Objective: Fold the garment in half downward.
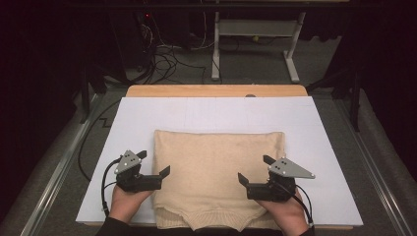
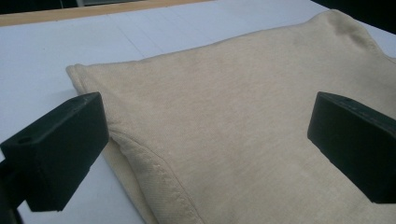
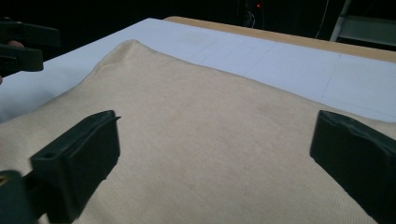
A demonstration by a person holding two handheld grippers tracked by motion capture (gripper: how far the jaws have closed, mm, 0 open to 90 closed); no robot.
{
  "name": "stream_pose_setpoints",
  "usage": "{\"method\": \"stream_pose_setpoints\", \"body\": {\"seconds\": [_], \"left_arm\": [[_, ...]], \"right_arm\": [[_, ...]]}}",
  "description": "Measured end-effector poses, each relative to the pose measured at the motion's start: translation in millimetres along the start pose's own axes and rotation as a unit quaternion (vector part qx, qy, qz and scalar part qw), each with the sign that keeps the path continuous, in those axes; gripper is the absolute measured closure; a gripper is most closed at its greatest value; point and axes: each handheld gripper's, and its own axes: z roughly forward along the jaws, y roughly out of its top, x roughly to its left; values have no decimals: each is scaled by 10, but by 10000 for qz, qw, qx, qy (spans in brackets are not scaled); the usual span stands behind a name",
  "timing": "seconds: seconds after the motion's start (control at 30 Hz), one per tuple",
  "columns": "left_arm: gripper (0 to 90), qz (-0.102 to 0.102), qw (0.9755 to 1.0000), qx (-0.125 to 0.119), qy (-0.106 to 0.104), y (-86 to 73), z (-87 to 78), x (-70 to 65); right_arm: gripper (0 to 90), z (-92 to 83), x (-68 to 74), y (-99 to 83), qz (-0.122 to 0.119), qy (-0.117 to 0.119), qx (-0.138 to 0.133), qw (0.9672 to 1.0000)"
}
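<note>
A folded beige knitted sweater (image 1: 219, 167) lies flat on a white sheet (image 1: 216, 110), its ribbed hem toward the person. My left gripper (image 1: 154, 162) hovers at the sweater's left edge, jaws wide apart and nothing between them. In the left gripper view the sweater (image 2: 243, 116) and its folded seam lie under the left gripper (image 2: 205, 144). My right gripper (image 1: 254, 168) is over the sweater's right part, also open and empty. The right gripper view shows the cloth (image 3: 210, 135) beneath the right gripper (image 3: 215, 149) and the left gripper (image 3: 23, 46) far off at the upper left.
The white sheet covers a wooden table (image 1: 216, 91), whose far edge stays bare. Behind it stand a desk frame (image 1: 255, 44) and cables on the floor (image 1: 167, 59). A metal rail (image 1: 59, 167) runs along the left side. Bare sheet surrounds the sweater at left, right and back.
</note>
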Motion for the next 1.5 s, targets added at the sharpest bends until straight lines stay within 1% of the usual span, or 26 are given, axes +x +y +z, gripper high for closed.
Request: {"method": "stream_pose_setpoints", "body": {"seconds": [0.13,0.37,0.53,0.6,0.7,0.8,0.87,0.93,0.97,1.07,1.17,1.23,1.37,1.5], "left_arm": [[0,-20,10000,-23,3,20,-7,35],[0,-8,9999,-134,-110,88,-42,66],[0,-26,9999,-109,-56,130,-47,112],[0,-106,9999,-77,-82,153,-44,143],[0,-160,9998,-92,-62,194,-50,192],[0,-215,9997,-115,-23,253,-55,246],[0,-235,9997,-69,-12,302,-47,277],[0,-212,9998,-33,27,349,-42,296],[0,-193,9998,-30,54,383,-38,306],[0,-264,9996,-16,17,471,-17,343],[0,-248,9997,-33,51,564,15,367],[0,-290,9995,-44,94,620,34,362],[0,-207,9996,-148,125,727,60,305],[0,-139,9997,-148,119,797,101,281]], "right_arm": [[0,25,15,43,-38,-5,-88,10000],[0,92,47,144,-130,44,-217,9997],[0,191,110,214,-225,131,-297,9992],[0,248,147,227,-255,181,-306,9990],[0,342,206,235,-294,254,-276,9989],[0,433,268,233,-290,321,-274,9987],[0,483,302,228,-291,371,-300,9984],[0,521,332,214,-284,434,-317,9981],[0,530,344,207,-279,459,-316,9981],[0,551,399,165,-280,577,-304,9975],[0,563,462,123,-332,680,-256,9968],[0,560,510,94,-363,745,-233,9963],[0,558,570,57,-416,838,-185,9954],[0,568,619,38,-454,909,-144,9947]]}}
